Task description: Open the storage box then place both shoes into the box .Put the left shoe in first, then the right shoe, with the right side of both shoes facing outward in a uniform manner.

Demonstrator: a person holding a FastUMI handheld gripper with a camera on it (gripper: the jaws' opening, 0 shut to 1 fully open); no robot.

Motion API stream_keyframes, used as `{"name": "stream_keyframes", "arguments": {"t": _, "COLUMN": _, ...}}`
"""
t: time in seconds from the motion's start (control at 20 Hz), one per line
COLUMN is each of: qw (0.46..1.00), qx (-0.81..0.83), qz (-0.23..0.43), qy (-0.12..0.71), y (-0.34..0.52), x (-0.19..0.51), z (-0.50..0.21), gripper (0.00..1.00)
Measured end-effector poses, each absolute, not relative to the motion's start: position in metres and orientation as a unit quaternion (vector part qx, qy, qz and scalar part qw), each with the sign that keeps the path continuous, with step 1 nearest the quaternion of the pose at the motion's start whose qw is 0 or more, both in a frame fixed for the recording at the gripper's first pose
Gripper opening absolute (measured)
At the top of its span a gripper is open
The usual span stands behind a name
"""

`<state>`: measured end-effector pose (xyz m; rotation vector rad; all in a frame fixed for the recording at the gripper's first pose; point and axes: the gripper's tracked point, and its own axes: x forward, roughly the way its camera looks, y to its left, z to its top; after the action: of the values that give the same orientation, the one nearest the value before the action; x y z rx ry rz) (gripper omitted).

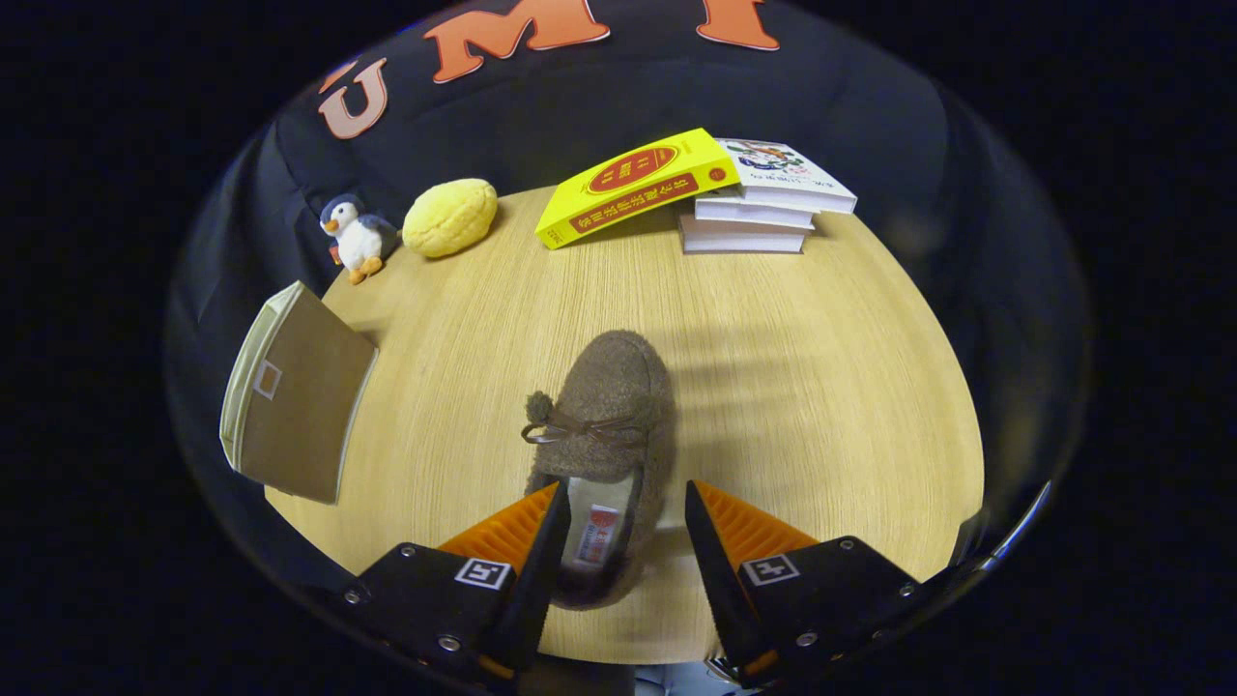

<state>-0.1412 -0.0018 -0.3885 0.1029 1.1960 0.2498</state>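
A brown fuzzy shoe (609,416) with a small bow and pompom lies on the round wooden table (821,387), toe pointing away from me. Its heel end sits between my fingers, closer to the left one. My gripper (623,498) is open, with a gap between the right finger and the shoe. The brown storage box (295,396) stands at the table's left edge, well left of the fingers; I cannot tell whether its lid is open.
Beyond the shoe at the table's far side are a yellow box (633,186) leaning on a stack of white books (763,208), a yellow round plush (449,217) and a small penguin toy (356,238).
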Motion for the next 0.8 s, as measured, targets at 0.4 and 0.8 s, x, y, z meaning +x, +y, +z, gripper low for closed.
{"name": "stream_keyframes", "arguments": {"t": 0.4, "qw": 0.832, "qx": 0.041, "qz": 0.095, "qy": 0.544, "y": -0.012, "x": -0.112, "z": -0.436, "gripper": 0.45}}
{"name": "stream_keyframes", "arguments": {"t": 0.8, "qw": 0.835, "qx": 0.078, "qz": 0.033, "qy": 0.543, "y": -0.013, "x": -0.107, "z": -0.445, "gripper": 0.09}}
